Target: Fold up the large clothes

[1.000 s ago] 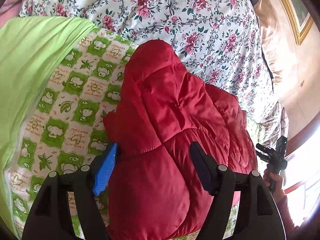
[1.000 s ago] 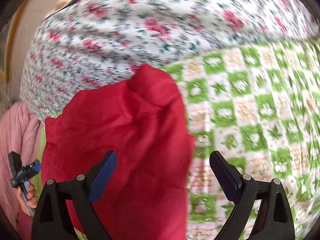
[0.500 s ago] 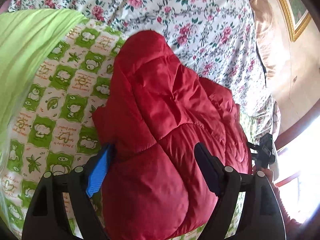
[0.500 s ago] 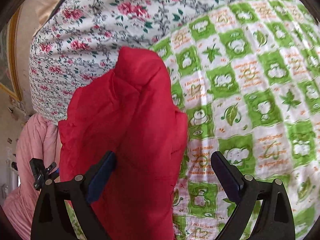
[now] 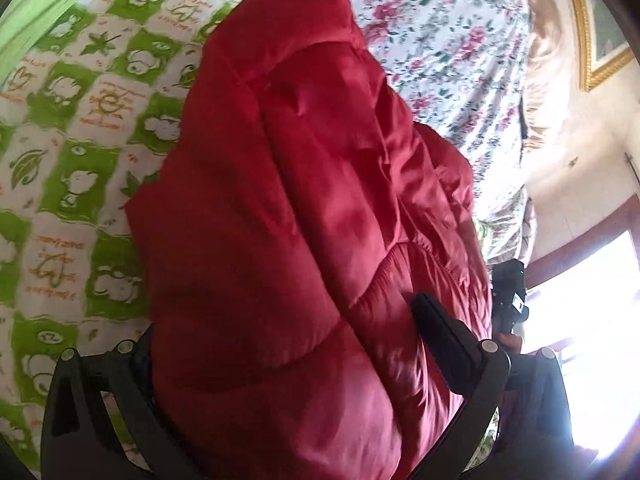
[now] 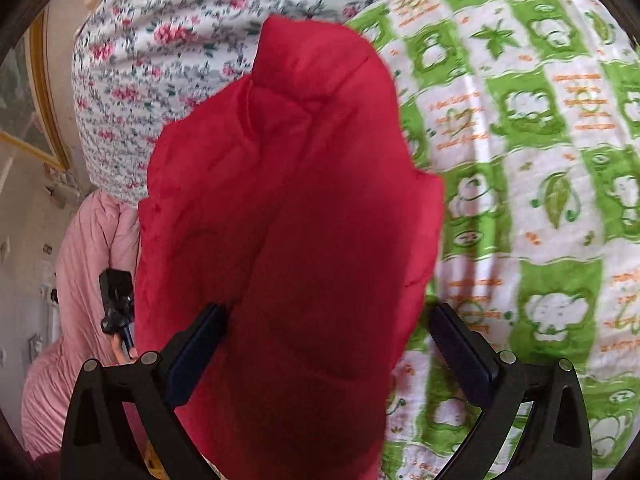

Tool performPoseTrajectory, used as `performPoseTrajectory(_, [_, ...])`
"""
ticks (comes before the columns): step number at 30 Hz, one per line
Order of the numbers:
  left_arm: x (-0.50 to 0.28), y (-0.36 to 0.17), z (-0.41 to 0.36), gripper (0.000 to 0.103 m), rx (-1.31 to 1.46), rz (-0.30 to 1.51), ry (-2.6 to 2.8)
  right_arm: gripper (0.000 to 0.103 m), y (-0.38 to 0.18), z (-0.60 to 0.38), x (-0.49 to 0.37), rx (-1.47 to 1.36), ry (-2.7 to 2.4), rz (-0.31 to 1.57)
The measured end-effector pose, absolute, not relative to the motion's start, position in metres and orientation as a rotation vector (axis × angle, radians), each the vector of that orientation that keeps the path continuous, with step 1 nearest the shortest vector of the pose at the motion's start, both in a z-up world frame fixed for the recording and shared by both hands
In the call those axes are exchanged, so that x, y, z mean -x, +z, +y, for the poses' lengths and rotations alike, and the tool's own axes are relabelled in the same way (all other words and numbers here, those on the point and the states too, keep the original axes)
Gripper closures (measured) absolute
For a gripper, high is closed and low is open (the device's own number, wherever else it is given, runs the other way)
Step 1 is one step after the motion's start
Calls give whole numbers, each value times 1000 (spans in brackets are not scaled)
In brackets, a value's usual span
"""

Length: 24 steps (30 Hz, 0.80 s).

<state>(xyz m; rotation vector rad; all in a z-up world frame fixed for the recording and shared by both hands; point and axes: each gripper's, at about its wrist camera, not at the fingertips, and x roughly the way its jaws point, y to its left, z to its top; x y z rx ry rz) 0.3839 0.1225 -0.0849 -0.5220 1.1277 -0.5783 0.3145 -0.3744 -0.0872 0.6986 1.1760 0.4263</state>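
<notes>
Lying lengthwise away from both grippers, the red puffer jacket (image 5: 304,240) rests on the green-checked blanket (image 5: 80,168) spread over the bed, its narrow far end toward the floral sheet (image 5: 448,40). The left gripper (image 5: 280,344) has just been opening; its jaws straddle the jacket's near bulk, released. The right gripper (image 6: 324,344) likewise has just widened, the jacket's near edge between its jaws, ungripped. Open blanket beside the jacket leaves room for folding.
</notes>
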Motion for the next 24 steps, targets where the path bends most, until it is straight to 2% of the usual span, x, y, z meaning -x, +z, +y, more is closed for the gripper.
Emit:
performPoseTrajectory(3, [-382,-82,120,12,532,1117,-596,4,-89,-364,-320,-705,465,1199])
performPoseTrajectory(5, [-381,-80,123,22,541,1104,-597,16,-89,-359,-321,-710,474,1205])
performPoseTrajectory(6, [-379,-78,124,25,541,1095,-601,18,-89,-359,-319,-708,471,1204])
performPoseTrajectory(8, [-377,-75,126,34,535,1084,-603,34,-85,-358,-318,-724,481,1194])
performPoseTrajectory(11, [-370,-65,127,44,521,1064,-607,49,-74,-356,-314,-725,474,1179])
performPoseTrajectory(14, [-362,-50,127,52,506,1040,-611,56,-61,-352,-308,-720,465,1162])
performPoseTrajectory(17, [-349,-33,129,56,500,1006,-621,59,-47,-348,-300,-731,464,1132])
performPoseTrajectory(24, [-301,-5,133,59,471,990,-656,62,-26,-342,-248,-786,491,1109])
